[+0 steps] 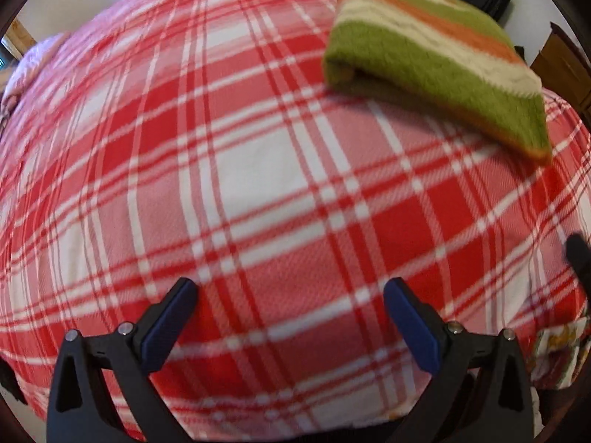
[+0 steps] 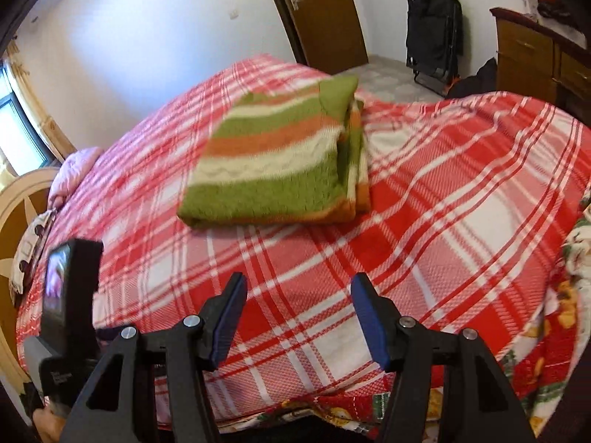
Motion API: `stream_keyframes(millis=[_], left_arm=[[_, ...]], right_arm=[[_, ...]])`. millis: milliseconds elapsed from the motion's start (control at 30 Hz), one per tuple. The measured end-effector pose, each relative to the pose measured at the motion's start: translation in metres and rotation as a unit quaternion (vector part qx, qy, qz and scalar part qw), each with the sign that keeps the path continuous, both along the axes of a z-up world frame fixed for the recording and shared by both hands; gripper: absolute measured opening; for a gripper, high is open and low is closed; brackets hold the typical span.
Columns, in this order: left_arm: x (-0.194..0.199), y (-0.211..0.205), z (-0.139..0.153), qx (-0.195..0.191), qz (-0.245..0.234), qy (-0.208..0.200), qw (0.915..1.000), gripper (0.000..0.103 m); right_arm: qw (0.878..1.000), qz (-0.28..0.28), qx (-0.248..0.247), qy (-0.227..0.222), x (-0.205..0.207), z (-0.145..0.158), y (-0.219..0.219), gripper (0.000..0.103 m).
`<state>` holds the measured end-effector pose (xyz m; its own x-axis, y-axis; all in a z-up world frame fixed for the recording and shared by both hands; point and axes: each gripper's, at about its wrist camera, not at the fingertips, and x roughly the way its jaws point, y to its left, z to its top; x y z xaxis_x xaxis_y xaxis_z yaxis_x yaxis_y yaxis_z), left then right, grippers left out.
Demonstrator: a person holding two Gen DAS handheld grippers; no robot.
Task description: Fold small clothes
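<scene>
A folded knit garment (image 2: 277,162) with green, orange and cream stripes lies on the red and white plaid bedspread (image 2: 424,221). In the left wrist view the garment (image 1: 436,59) sits at the upper right, well ahead of my left gripper (image 1: 290,288), which points steeply down at the bedspread (image 1: 258,184) with its jaws wide apart and nothing between them. My right gripper (image 2: 299,284) hovers over the near part of the bed, short of the garment, open and empty. The left gripper's camera body (image 2: 70,295) shows at the lower left of the right wrist view.
A pink pillow (image 2: 74,173) and a wooden headboard (image 2: 22,199) are at the bed's left end. Beyond the bed stand a brown door (image 2: 317,11), a black folding chair (image 2: 432,33) and a wooden dresser (image 2: 535,55). A floral quilt (image 2: 554,313) hangs at the right edge.
</scene>
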<state>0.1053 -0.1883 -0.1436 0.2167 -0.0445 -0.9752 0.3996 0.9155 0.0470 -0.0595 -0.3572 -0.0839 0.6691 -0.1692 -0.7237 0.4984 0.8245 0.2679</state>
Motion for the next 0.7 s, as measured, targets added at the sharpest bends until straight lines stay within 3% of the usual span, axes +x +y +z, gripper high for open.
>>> stream_keyframes(millis=[100,200,333,367,533,600,700], left_arm=[[-0.009,0.01,0.006,-0.029,0.026,0.027,0.9989,0.102],[-0.02,0.018,0.032,-0.081,0.046,0.006,0.9957,0.102],[-0.037,0.018,0.08,-0.105,0.034,-0.088,0.99,0.102],[-0.044,0.019,0.095,-0.111,0.031,-0.12,0.986,0.102],[-0.04,0.019,0.136,-0.134,0.025,-0.209,0.9685,0.103],[-0.044,0.02,0.15,-0.14,0.024,-0.245,0.9589,0.103],[-0.045,0.019,0.167,-0.149,0.025,-0.286,0.9464,0.103]], right_arm=[[1.0,-0.008,-0.018,-0.024,-0.01,0.019,0.002,0.06],[0.997,-0.018,-0.053,-0.049,-0.013,0.037,0.01,0.06],[0.99,-0.028,-0.1,-0.091,-0.024,0.064,0.021,0.06],[0.988,-0.031,-0.11,-0.102,-0.028,0.071,0.023,0.06],[0.971,-0.052,-0.163,-0.166,-0.048,0.104,0.032,0.06],[0.963,-0.064,-0.182,-0.188,-0.057,0.116,0.033,0.072],[0.951,-0.08,-0.21,-0.214,-0.068,0.129,0.037,0.075]])
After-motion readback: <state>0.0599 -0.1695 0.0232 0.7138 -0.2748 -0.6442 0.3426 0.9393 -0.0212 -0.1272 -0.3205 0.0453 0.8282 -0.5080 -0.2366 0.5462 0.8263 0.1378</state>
